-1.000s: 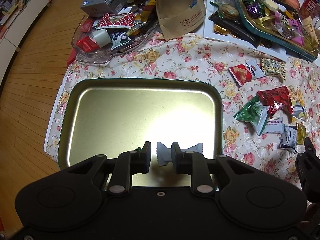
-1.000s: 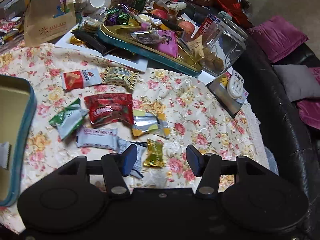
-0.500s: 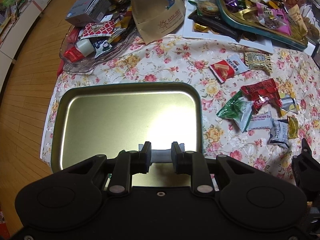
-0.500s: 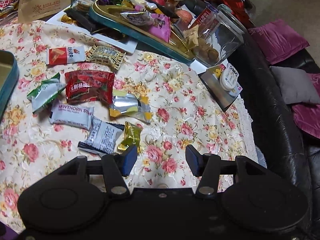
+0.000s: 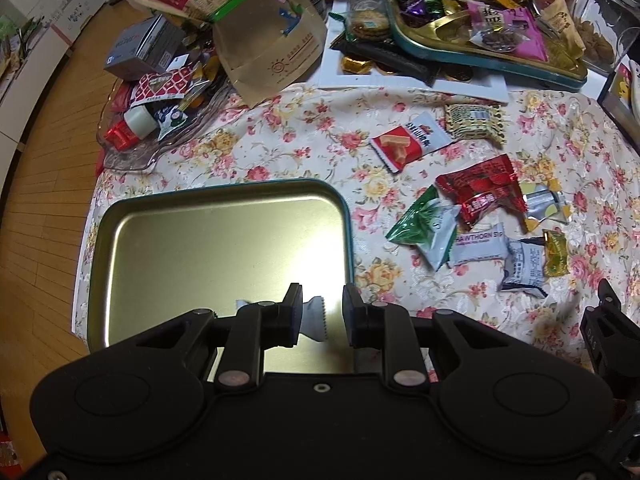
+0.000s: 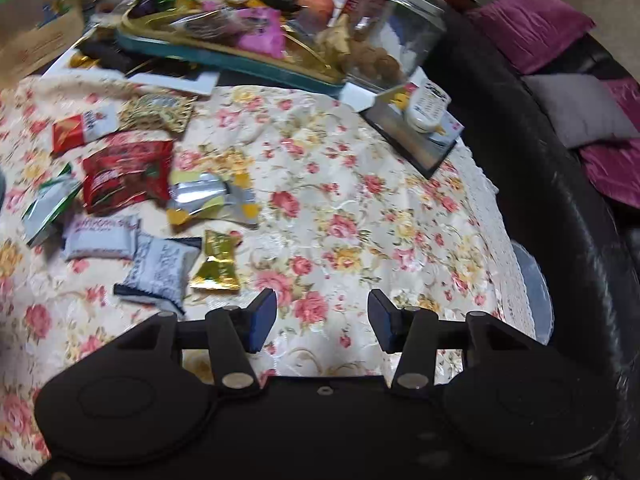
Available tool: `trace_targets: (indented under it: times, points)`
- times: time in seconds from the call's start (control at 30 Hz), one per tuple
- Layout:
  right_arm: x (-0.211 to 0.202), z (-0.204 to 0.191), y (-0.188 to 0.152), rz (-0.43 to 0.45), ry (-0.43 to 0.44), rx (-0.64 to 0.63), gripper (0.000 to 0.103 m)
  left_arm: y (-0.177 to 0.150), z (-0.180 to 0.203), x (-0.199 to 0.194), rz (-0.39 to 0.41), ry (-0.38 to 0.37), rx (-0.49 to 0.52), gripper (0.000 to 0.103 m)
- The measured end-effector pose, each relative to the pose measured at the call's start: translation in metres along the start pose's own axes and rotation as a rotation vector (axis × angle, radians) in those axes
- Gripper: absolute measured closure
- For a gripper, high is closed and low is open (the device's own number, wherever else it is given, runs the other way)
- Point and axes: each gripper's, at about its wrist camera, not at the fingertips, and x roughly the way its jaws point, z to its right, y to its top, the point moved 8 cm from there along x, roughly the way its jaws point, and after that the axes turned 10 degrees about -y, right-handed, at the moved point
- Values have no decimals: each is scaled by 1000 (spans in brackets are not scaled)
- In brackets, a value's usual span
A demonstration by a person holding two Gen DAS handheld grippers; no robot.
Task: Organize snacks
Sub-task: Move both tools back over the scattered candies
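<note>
One pale-wrapped candy (image 5: 316,316) lies in the gold tray (image 5: 132,240), showing between the left gripper (image 5: 320,312)'s jaws — released, pads clear of the wrapper. That looks like the only snack sorted so far. The rest wait on the floral worktop (image 6: 360,208): ahead and left of the right gripper (image 6: 322,320) lie the gold candy (image 6: 218,262), the grey packet (image 6: 160,268) and the red packet (image 6: 124,174). Its jaws have just been closing — nothing between them, still apart.
</note>
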Motion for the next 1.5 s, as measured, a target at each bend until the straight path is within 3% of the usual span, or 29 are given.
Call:
trace_targets:
  times: [0.27,0.5,0.67,0.77,0.9,1.0,1.13,1.5]
  points:
    - [6,22,3,17,-14,49,54,10,19,-16,120,-8,13,71]
    - [7,35,9,-7,48,173,53,22,34,-43,245,-54,-31,70]
    - [6,44,10,-32,93,268,53,27,39,-55,293,-50,-45,68]
    - [6,45,8,-58,133,309,54,30,38,-55,282,-63,-52,68]
    - [4,47,8,-78,182,358,54,29,36,-51,244,-150,-71,68]
    - [2,48,11,-82,219,406,52,29,33,-50,237,-129,-78,69]
    - [2,46,13,-103,266,445,51,26,33,-46,195,-158,-80,69]
    - [7,12,5,-214,355,380,56,27,32,-46,162,-185,-70,69]
